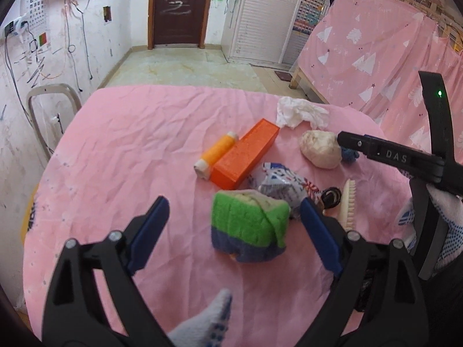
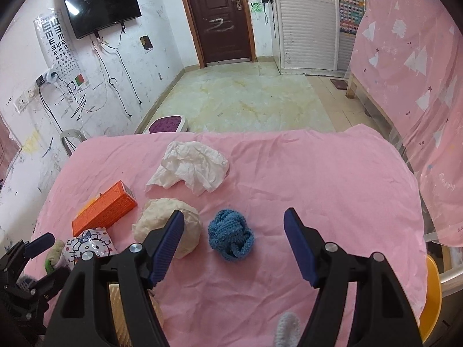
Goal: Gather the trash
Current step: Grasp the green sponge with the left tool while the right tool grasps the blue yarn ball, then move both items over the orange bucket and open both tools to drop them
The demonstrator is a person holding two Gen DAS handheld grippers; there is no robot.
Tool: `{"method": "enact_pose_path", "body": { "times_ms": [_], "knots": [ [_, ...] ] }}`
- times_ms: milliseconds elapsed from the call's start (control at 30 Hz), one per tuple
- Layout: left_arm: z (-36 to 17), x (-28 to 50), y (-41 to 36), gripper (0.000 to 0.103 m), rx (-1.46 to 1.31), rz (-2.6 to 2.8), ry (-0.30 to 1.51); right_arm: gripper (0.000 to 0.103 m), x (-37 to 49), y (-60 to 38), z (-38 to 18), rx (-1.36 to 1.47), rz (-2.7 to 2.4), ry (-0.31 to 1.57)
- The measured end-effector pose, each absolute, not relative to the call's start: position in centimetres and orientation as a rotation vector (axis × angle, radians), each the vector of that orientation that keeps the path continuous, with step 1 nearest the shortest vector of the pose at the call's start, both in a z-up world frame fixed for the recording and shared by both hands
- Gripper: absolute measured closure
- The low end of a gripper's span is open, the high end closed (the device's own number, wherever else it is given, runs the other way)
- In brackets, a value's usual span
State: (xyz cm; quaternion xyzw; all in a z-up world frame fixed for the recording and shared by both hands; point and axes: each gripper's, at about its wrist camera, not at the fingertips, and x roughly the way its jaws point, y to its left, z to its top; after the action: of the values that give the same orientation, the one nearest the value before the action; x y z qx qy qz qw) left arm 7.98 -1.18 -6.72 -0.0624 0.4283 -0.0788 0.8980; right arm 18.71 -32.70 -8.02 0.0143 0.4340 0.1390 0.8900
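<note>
One orange box (image 1: pixel 244 154), one crumpled tissue (image 2: pixel 189 167) — one blue yarn ball (image 2: pixel 231 238), one brush (image 1: pixel 347 205).

You see a crumpled white tissue (image 2: pixel 189 169) lying at the far side of the pink-covered surface (image 2: pixel 318 179), beyond the cream paper wad (image 2: pixel 169 225). A crinkled printed wrapper (image 1: pixel 279 186) sits beside the orange box (image 1: pixel 244 153).
</note>
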Motion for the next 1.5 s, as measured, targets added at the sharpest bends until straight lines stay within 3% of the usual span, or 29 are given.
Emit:
{"method": "enact_pose_path", "body": {
  "times_ms": [133, 233, 300, 400, 533, 767, 1500],
  "knots": [
    [-7.4, 8.1, -1.2, 0.015, -0.125, -0.173, 0.906, 0.041, 18.8, -33.2, -8.2, 0.053, 0.300, 0.900],
    [-7.9, 8.2, -1.0, 0.041, -0.131, -0.178, 0.926, 0.041, 18.2, -32.8, -8.1, 0.032, 0.324, 0.885],
    [-8.3, 8.3, -0.8, 0.064, -0.147, -0.181, 0.943, 0.041, 17.9, -32.8, -7.9, 0.028, 0.312, 0.869],
    [-8.3, 8.2, -0.7, 0.072, -0.153, -0.176, 0.939, 0.041, 18.0, -33.4, -8.0, 0.055, 0.295, 0.864],
    [-8.1, 7.9, -0.4, 0.074, -0.160, -0.165, 0.932, 0.043, 18.2, -33.5, -8.5, 0.058, 0.280, 0.888],
    [-7.3, 7.1, 0.0, 0.074, -0.164, -0.152, 0.920, 0.086, 18.1, -31.8, -9.7, -0.053, 0.251, 0.922],
    [-3.3, 5.0, -8.5, 0.074, -0.059, -0.232, 0.830, 0.086, 11.1, -40.8, -3.3, 0.040, 0.230, 0.702]
  ]
}}
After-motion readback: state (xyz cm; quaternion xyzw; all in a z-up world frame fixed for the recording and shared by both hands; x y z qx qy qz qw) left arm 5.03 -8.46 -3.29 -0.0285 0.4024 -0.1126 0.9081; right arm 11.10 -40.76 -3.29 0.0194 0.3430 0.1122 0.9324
